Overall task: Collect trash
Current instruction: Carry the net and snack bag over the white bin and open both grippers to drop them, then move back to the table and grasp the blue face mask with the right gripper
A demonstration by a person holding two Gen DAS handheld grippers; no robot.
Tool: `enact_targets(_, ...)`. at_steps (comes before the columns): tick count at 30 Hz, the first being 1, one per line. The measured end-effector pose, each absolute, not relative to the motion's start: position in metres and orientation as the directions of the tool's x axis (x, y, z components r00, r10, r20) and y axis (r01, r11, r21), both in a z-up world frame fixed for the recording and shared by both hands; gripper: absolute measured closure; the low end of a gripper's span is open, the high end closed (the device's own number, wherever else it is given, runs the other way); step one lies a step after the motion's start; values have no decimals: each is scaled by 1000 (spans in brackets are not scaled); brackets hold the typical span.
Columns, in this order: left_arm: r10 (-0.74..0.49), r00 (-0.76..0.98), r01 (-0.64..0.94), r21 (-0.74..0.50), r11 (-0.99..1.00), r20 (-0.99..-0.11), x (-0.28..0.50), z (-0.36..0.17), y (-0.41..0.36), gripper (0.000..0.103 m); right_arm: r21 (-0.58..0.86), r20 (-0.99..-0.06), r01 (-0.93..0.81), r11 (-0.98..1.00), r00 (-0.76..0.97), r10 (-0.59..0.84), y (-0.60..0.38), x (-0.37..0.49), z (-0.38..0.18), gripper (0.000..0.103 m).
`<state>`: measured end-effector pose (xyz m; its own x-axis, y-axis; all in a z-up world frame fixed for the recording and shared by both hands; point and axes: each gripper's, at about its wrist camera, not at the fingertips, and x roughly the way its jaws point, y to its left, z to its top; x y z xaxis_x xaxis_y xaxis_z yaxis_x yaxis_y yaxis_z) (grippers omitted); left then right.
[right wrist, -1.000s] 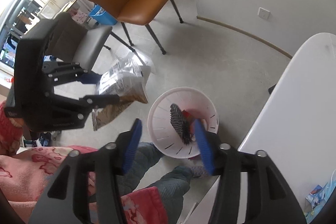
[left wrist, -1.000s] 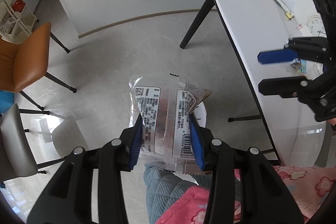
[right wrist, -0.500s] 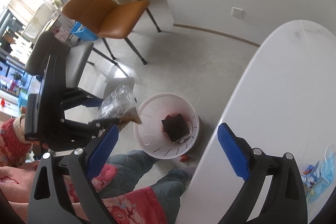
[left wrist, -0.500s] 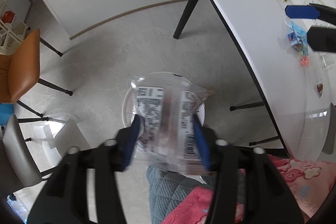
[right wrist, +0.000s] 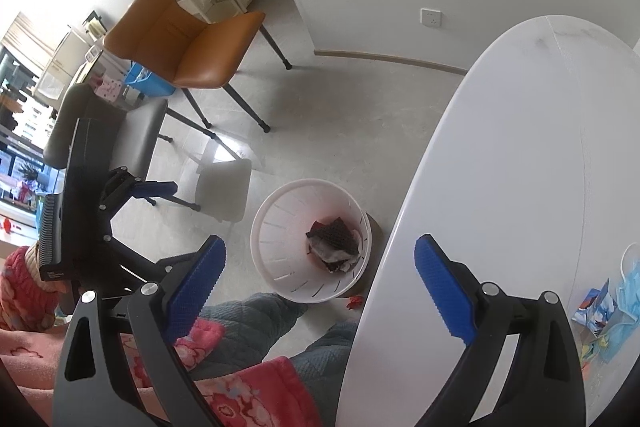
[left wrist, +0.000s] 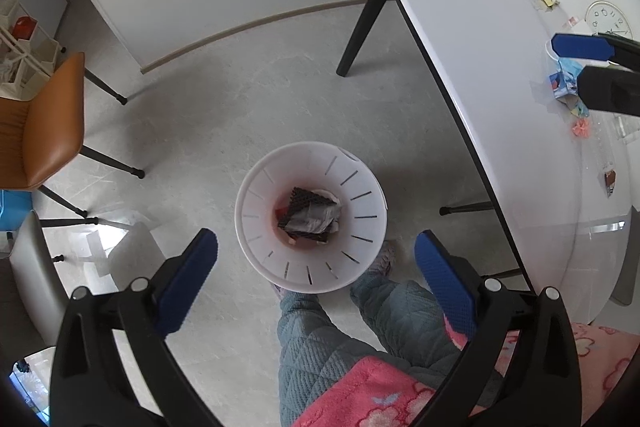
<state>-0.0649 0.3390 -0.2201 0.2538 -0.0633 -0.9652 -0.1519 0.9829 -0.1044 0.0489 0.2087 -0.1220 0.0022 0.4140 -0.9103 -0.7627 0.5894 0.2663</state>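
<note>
A white slotted bin (left wrist: 248, 195) (right wrist: 264, 227) stands on the floor beside the white table (left wrist: 480, 27) (right wrist: 520, 147). In it, a clear printed snack bag (left wrist: 314, 217) (right wrist: 334, 247) lies on darker wrappers. Directly above the bin, my left gripper (left wrist: 316, 239) has its jaws opening wide, with nothing between them. My right gripper (right wrist: 320, 245) is open and empty, straddling the table's edge. Its fingers (left wrist: 580, 45) hang over a blue wrapper and a face mask (left wrist: 562, 83) (right wrist: 600, 311) on the table.
A red scrap (right wrist: 354, 302) lies on the floor by the bin. On the table are a pink scrap (left wrist: 581, 127), a brown wrapper (left wrist: 610, 183) and a clock (left wrist: 608, 19). An orange chair (right wrist: 188, 47), a grey chair (right wrist: 108, 131) and the person's legs (left wrist: 320, 339) surround the bin.
My left jaws spread apart and the snack bag fell from them into the bin. My right jaws widened and swung away from the bin toward the table.
</note>
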Motion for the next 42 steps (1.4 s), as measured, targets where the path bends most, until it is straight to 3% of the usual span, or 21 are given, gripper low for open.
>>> enact_targets(10, -33, 309, -122, -74, 990, -950, -57, -195, 327, 8, 258, -904, -730, 633, 49, 425, 187, 54, -114, 8)
enact_targets(19, -39, 384, 2, -41, 999, -922, -22, -155, 276, 8, 213, -904, -608, 765, 175, 391, 111, 74, -106, 8)
enact_targets(31, -203, 426, 288, -80, 954, -882, 63, -128, 121, 8, 60, -919, -342, 938, 348, 185, -77, 129, -117, 5)
enact_targets(42, -227, 345, 433, -60, 899, -911, 114, -153, 6, 8, -7, -948, -329, 944, 303, 99, -163, 219, -178, 5)
